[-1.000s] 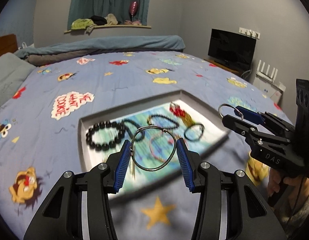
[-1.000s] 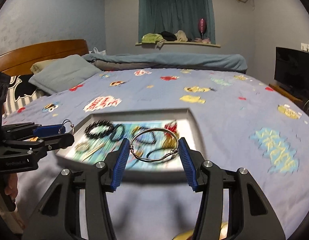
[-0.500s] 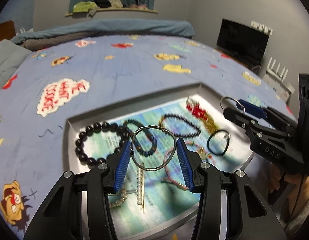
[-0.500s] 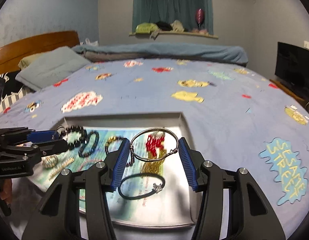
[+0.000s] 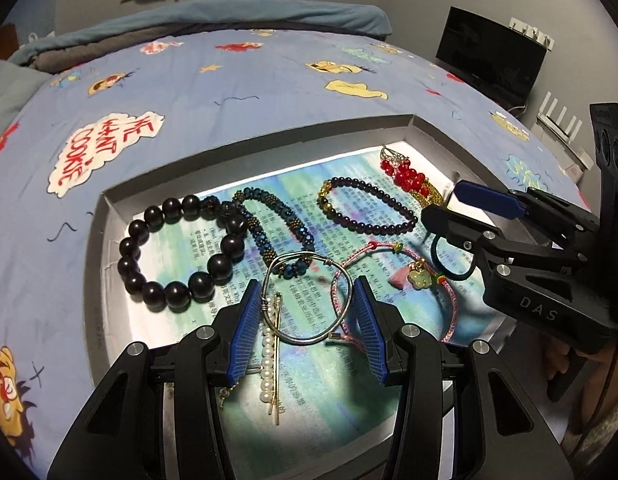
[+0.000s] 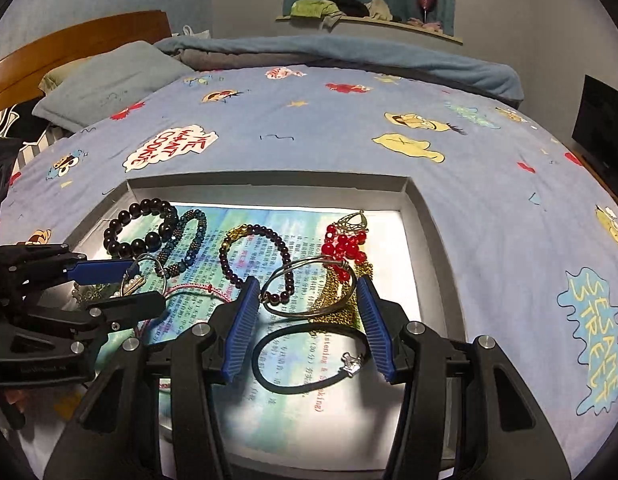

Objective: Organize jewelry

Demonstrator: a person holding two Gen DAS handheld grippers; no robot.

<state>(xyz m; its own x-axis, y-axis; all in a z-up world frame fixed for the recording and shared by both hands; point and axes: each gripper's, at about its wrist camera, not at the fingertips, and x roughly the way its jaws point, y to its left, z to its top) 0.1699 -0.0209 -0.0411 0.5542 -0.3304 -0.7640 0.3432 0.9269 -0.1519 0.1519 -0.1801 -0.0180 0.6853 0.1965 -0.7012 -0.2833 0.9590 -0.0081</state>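
**While both bangles hang over the tray, set them down without tangling**

Since each hand-held gripper carries a ring of thin wire, the step as I judge it is laying both into the tray (image 5: 269, 140) on the bed (image 5: 249, 80). The left hand-held gripper (image 5: 305, 308) is clamped across a silver wire bangle (image 5: 305, 255). The right hand-held gripper (image 6: 307, 292) is closing its jaws on a second wire bangle (image 6: 315, 261), which spans from pad to pad.

Both bangles are springy, with a twisted wire join, and may jump when released; lower each until it lies flat, then ease the grip off. Aim for bare paper, not for pieces already lying there.

Seen from the left wrist, free paper lies at 6 o'clock. Large glossy black beads (image 5: 181, 252) sit at 9 o'clock and a woven blue-bronze bracelet (image 5: 277, 232) is near centre. Small purple beads (image 5: 365, 208) sit at 12 o'clock and a red bead cluster (image 5: 409, 178) on gold chains at 1 o'clock. A soft pink cord bracelet (image 5: 393, 280) and a pearl hairpin (image 5: 269, 344) lie right under the left bangle and could snag it.
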